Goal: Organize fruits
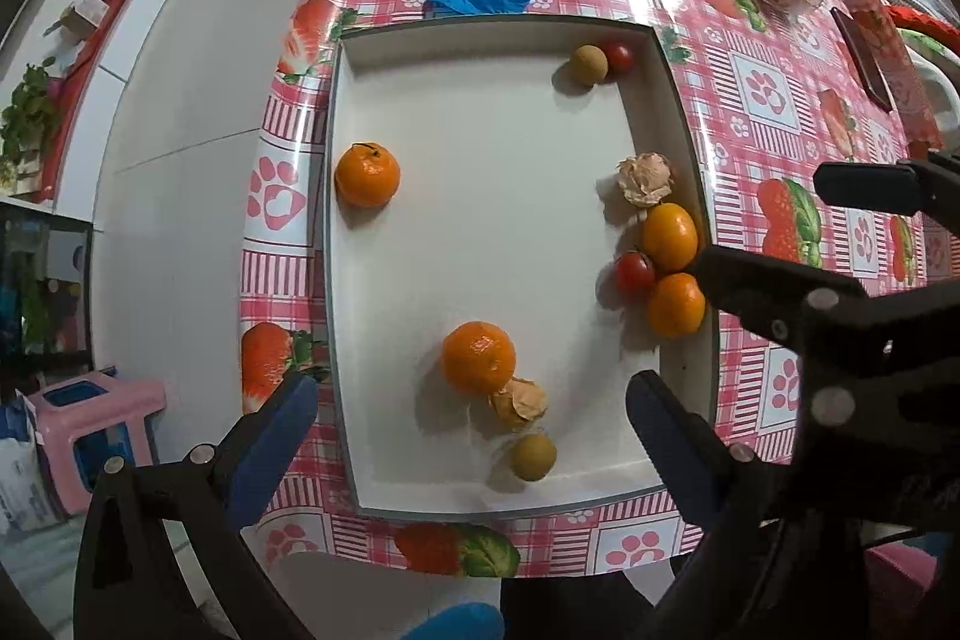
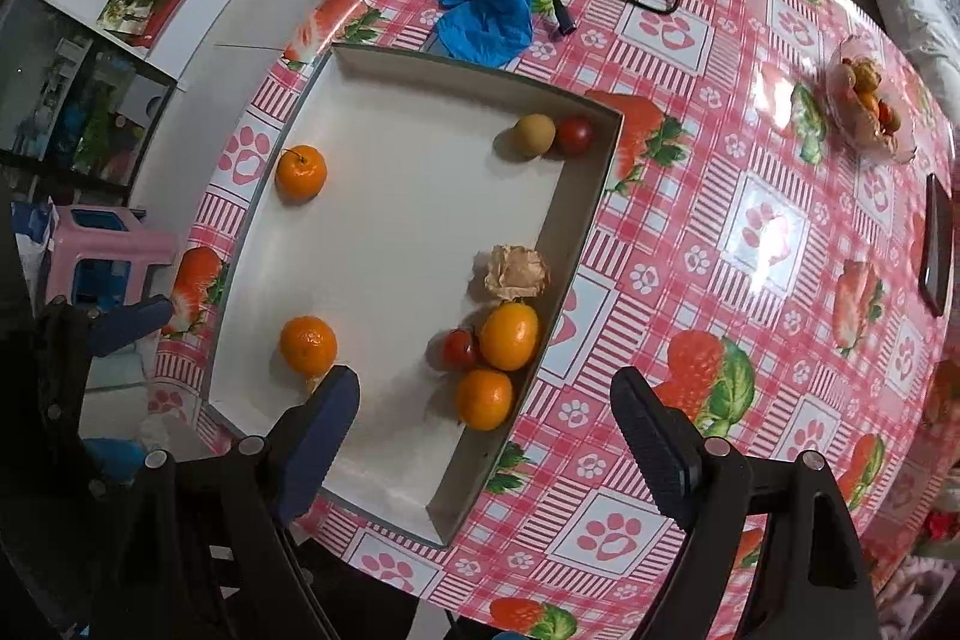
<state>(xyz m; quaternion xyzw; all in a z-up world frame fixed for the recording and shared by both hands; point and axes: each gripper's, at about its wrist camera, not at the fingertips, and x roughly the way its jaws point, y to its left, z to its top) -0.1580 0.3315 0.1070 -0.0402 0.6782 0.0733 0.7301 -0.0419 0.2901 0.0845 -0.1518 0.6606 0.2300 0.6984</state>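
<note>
Both sets of jaws spread wide and empty: left gripper (image 1: pixel 471 436) above the near end of the white tray (image 1: pixel 480 196), right gripper (image 2: pixel 486 436) over its right wall. Fruits scattered inside: one orange (image 1: pixel 478 357) touching a papery husk (image 1: pixel 519 403), a cluster of oranges and a tomato (image 1: pixel 634 273) against the right wall. Probably best to descend straight, straddling one fruit only, clear of neighbours, before closing gently.

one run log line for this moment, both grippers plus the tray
left gripper: open, empty | right gripper: open, empty | white tray: oranges, tomatoes, husked fruit loose inside
</note>
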